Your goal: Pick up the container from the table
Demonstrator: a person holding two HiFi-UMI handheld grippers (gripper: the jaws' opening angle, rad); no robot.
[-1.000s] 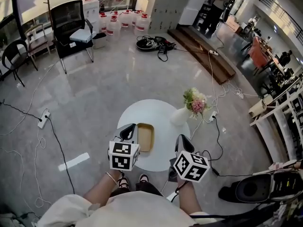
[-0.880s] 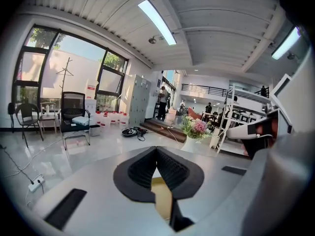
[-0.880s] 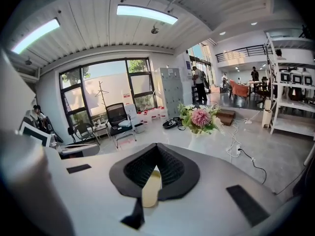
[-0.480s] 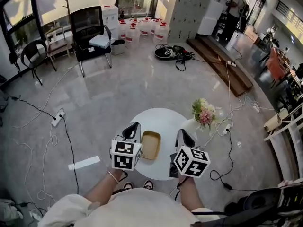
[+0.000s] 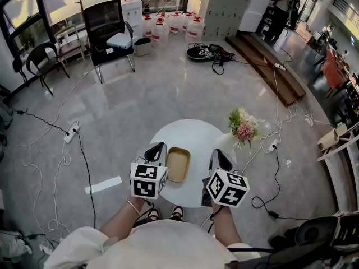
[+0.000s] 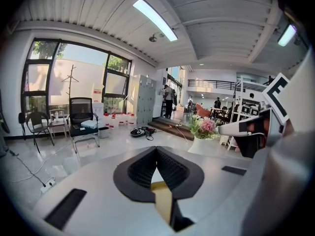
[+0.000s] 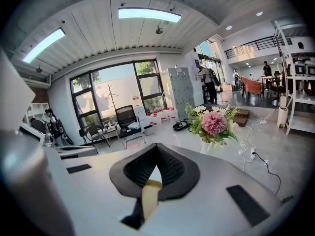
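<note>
A glossy grey stone floor (image 5: 168, 88) runs through a big open hall and mirrors the daylight. Tall black-framed windows (image 6: 74, 87) fill the far wall. In front of them stand a black office chair (image 5: 109, 29) with a folded cloth on its seat and a smaller black chair (image 5: 39, 60). Just beside them is a row of red-capped water jugs (image 5: 168, 27). Grey lockers (image 5: 224, 4) rise to the right of the jugs, near a low wooden platform (image 5: 263, 66). Black and white cables trail over the floor to a white power strip (image 5: 71, 132). A long strip light (image 6: 155, 19) glows on the white ribbed ceiling (image 7: 123, 38), and a railed mezzanine (image 6: 216, 84) overlooks the far end.
</note>
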